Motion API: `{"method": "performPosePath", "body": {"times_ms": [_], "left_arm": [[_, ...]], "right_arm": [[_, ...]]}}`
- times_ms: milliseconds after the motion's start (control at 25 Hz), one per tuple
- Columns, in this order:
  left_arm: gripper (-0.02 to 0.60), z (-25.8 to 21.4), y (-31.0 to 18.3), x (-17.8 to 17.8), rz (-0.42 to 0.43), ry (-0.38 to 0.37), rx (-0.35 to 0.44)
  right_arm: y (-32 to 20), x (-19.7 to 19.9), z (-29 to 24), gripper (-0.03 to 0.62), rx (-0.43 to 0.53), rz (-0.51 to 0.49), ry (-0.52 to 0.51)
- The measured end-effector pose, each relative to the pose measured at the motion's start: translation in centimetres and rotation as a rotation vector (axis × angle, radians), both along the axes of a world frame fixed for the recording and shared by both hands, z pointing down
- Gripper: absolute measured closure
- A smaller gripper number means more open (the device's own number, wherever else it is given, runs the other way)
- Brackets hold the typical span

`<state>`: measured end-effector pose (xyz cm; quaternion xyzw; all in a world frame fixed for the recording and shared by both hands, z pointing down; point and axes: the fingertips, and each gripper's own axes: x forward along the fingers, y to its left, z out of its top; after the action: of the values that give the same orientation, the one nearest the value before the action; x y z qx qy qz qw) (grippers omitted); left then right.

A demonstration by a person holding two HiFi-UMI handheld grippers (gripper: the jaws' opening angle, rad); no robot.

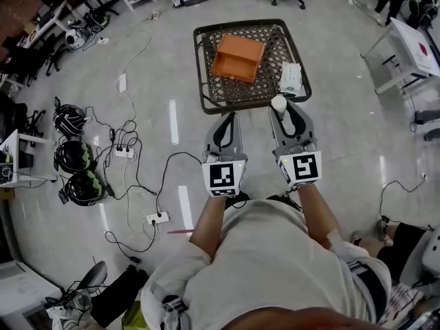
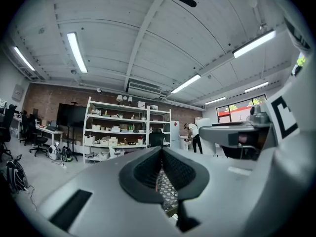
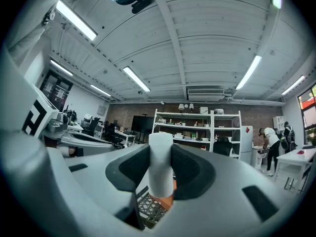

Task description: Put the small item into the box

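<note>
The right claw (image 1: pixel 279 110), clamped on the small white cylinder (image 3: pixel 160 163), has the open orange rectangular box (image 1: pixel 237 57) lying farther away and to the left.

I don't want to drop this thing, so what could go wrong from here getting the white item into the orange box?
1. The white item sticks out past the right claw's pads, so it may tilt or slip on the way.
2. Let go short of the orange box, it would likely land on the mesh table and could roll off.
3. The white packet lies near the path and might get knocked.
</note>
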<state>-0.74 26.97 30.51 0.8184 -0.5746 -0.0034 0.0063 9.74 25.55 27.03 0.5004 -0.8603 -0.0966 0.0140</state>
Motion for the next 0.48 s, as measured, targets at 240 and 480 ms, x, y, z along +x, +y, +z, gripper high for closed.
{"method": "performPosePath", "body": {"times_ms": [240, 480], "left_arm": [[0.571, 2.2, -0.4, -4.5, 0.047, 0.011, -0.041], [0.571, 2.3, -2.2, -6.2, 0.062, 0.060, -0.069]], "right_arm": [[-0.2, -3.2, 0.9, 0.467, -0.019, 0.052, 0.007], [-1.4, -3.8, 0.9, 0.467, -0.044, 0.071, 0.030]]}}
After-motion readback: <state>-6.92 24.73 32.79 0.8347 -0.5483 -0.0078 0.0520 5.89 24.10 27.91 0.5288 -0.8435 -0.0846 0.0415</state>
